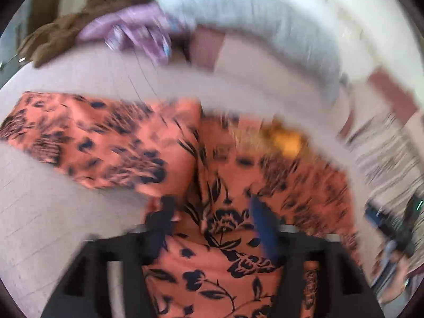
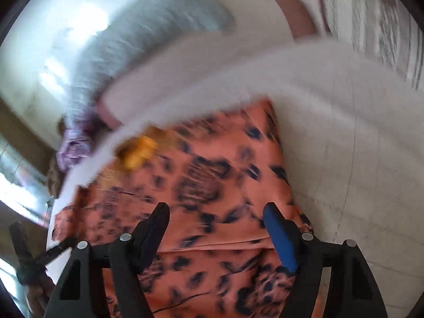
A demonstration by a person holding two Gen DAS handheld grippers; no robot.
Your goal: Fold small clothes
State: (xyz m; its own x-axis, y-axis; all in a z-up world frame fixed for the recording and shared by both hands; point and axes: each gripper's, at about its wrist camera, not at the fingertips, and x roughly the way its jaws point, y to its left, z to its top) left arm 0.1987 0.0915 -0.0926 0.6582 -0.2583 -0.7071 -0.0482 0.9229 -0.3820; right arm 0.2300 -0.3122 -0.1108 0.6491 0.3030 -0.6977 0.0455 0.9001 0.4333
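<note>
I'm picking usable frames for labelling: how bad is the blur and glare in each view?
Left wrist view: heavy motion smear up top, orange floral garment sharp near the gripper. Right wrist view: garment blurred throughout, window glare upper left, gripper fingers fairly crisp.

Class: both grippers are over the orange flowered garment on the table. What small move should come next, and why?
Probably close the right gripper on the orange garment: its jaws stand open over the cloth, gripping nothing, while cloth already lies between the left gripper's jaws.
</note>
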